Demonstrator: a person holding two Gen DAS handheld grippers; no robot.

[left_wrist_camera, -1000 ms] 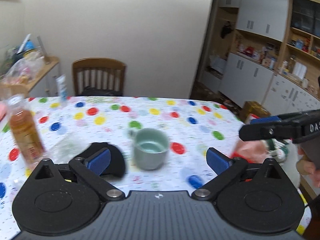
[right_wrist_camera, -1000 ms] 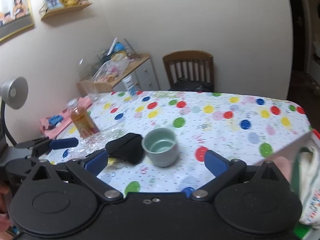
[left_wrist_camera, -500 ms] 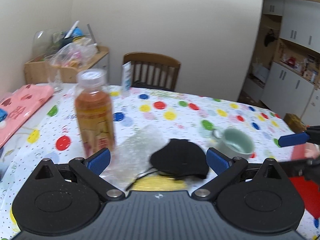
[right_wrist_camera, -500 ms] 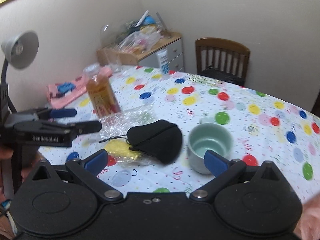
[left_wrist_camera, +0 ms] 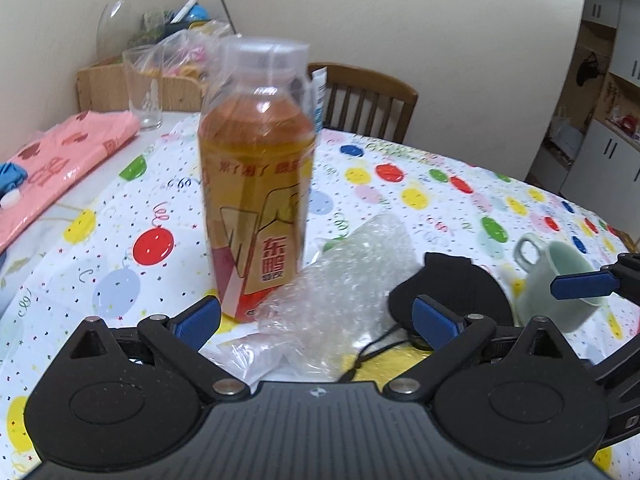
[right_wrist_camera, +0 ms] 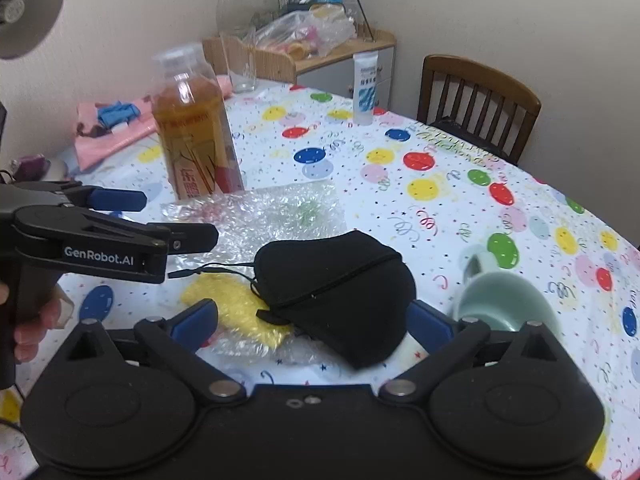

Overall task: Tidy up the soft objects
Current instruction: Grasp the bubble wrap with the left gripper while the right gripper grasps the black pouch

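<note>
Black fabric, a face mask (right_wrist_camera: 340,280), lies near the table's near edge, its cord trailing toward the left, and it rests partly on a yellow sponge-like pad (right_wrist_camera: 236,308) and a sheet of bubble wrap (right_wrist_camera: 276,216). I see the polka-dot tablecloth (right_wrist_camera: 440,168) spread under all of it. My right gripper (right_wrist_camera: 312,320) hangs just above the mask with its blue pads spread wide on either side, grasping nothing. My left gripper (left_wrist_camera: 316,318) is likewise released, its fingers apart over the bubble wrap (left_wrist_camera: 344,280), and the mask (left_wrist_camera: 452,284) sits by its right finger. From the right wrist camera I see the left gripper (right_wrist_camera: 176,220) from the side, held in a hand (right_wrist_camera: 36,320) at the left edge of the table, its tips over the corner of the wrap.

An amber drink bottle (left_wrist_camera: 256,184) stands upright just behind the bubble wrap, towards the left edge. A pale green mug (right_wrist_camera: 504,300) stands just right of the mask; whether they touch I can't quite tell, as the gripper finger covers the gap. A pink cloth (left_wrist_camera: 60,160) lies at the far left corner beside a clear glass (left_wrist_camera: 142,88). A white tube (right_wrist_camera: 366,88) stands at the far edge, and a wooden chair (right_wrist_camera: 480,100) is drawn up behind it.
</note>
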